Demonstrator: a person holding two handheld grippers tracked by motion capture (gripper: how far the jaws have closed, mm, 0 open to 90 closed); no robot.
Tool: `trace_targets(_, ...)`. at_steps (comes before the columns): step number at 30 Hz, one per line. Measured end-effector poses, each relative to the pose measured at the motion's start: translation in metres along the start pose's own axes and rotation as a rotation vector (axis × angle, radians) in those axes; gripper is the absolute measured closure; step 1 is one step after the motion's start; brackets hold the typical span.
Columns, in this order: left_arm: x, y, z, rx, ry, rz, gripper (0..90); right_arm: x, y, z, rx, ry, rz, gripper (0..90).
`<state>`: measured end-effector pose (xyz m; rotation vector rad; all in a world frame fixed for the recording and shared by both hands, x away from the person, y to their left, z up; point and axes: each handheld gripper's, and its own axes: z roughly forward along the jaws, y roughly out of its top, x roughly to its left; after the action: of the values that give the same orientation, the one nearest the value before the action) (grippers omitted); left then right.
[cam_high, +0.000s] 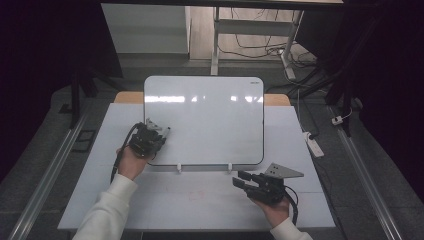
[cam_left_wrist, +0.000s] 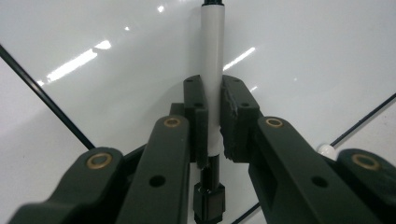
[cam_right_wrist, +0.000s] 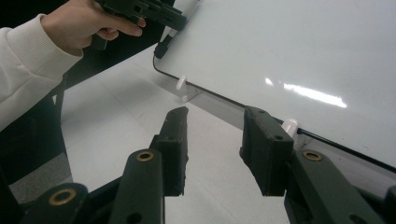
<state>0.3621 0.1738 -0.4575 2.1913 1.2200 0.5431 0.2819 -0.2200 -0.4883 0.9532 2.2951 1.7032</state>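
Observation:
A white marker (cam_left_wrist: 212, 70) with a black end (cam_right_wrist: 161, 49) is clamped between the pads of my left gripper (cam_left_wrist: 213, 88). It points along the jaws toward the whiteboard (cam_high: 205, 115). In the high view that gripper (cam_high: 161, 133) sits over the board's lower left corner, held by a hand in a white sleeve. The board (cam_right_wrist: 289, 46) leans on two small white pegs (cam_right_wrist: 182, 84). My right gripper (cam_high: 241, 180) hovers low over the table in front of the board's lower right edge. Its jaws stand apart with nothing between them (cam_right_wrist: 215, 126).
The white table (cam_high: 200, 200) has bare room in front of the board. Off its right side, a power strip (cam_high: 313, 145) and cables lie on the floor. Metal rails (cam_high: 45, 185) run along both sides, and a desk frame (cam_high: 216, 40) stands behind.

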Motion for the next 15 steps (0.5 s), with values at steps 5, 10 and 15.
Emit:
trace_targets(5, -0.0001, -0.0005, 0.0001, -0.008, 0.000, 0.004, 78.9, -0.0003, -0.0004, -0.0001, 0.001, -0.001, 0.001, 60.5)
trace_targets(10, -0.0004, -0.0005, 0.0000, -0.013, -0.002, 0.005, 77.7, -0.0008, -0.0008, -0.0002, 0.001, 0.004, 0.004, 60.4)
trace_targets(15, -0.0030, -0.0006, -0.0061, -0.043, -0.014, 0.014, 67.3, -0.0014, -0.0011, -0.0006, 0.000, 0.004, 0.007, 60.3)
